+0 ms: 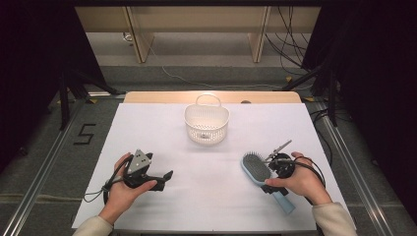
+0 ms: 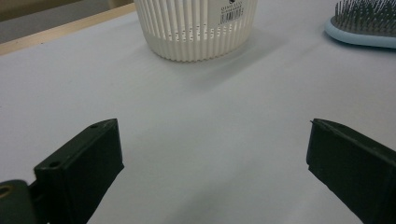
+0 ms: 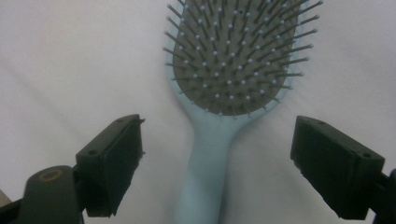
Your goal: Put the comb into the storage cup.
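Your right gripper (image 3: 217, 140) hangs over the light blue hairbrush (image 3: 224, 93), with its jaws spread wide, one on each side of the handle just below the bristle pad, and neither touching it. The hairbrush lies flat on the white table (image 1: 216, 196), bristles up, at your right side. In the high view its head (image 1: 255, 167) points toward the far side of the table and its handle runs back under your right hand (image 1: 295, 182).

Your left gripper (image 2: 212, 154) is low over bare table at your left, jaws also wide apart with nothing between them. In the high view your left hand (image 1: 125, 189) grips it from behind, and it points to the right.

A white slatted basket (image 1: 207, 123) with a loop handle stands upright near the far middle of the table, well apart from both grippers. From the left gripper view the basket sits ahead, with a barcode label (image 2: 232, 15) on its wall, and the hairbrush head is off to its right.
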The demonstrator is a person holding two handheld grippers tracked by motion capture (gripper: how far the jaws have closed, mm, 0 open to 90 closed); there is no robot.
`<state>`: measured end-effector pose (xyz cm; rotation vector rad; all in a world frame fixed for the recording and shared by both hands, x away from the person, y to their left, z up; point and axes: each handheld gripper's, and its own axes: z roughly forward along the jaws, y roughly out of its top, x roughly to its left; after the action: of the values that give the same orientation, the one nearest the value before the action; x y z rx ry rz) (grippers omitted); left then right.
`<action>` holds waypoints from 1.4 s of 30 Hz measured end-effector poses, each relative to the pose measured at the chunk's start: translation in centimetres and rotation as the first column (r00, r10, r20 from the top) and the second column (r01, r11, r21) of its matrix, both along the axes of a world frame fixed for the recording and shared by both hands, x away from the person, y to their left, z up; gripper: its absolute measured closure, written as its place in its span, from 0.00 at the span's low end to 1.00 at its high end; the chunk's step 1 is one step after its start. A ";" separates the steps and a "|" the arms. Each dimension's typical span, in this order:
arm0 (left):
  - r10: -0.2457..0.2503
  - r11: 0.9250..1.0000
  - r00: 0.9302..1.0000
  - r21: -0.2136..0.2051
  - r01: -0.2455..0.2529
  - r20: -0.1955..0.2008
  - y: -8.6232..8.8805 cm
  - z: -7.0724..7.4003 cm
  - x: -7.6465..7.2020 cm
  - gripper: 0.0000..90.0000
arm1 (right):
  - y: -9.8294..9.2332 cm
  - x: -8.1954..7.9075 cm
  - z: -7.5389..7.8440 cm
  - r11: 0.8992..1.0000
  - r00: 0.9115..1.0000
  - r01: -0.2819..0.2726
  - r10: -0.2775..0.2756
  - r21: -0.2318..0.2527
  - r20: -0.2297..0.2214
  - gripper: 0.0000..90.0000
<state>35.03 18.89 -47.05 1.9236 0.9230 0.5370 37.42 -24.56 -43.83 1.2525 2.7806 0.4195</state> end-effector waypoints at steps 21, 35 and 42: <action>-0.003 1.000 1.000 -0.001 0.003 -0.001 0.0 0.0 0.0 0.04 | 1.1 0.9 -0.9 0.995 0.998 0.010 -0.016 -0.101 -0.054 0.26; -0.007 1.000 1.000 0.002 0.007 -0.001 0.0 0.0 0.0 0.04 | 1.8 1.0 -1.2 0.987 0.998 0.007 -0.017 -0.159 -0.062 0.31; -0.008 1.000 1.000 0.001 0.008 -0.002 -0.1 0.0 0.0 0.04 | 2.2 1.0 -1.3 0.985 0.998 0.016 -0.026 -0.172 -0.057 0.38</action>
<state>35.03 18.83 -47.07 1.9280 0.9164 0.5315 38.45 -22.37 -45.17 1.2730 2.7781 0.1390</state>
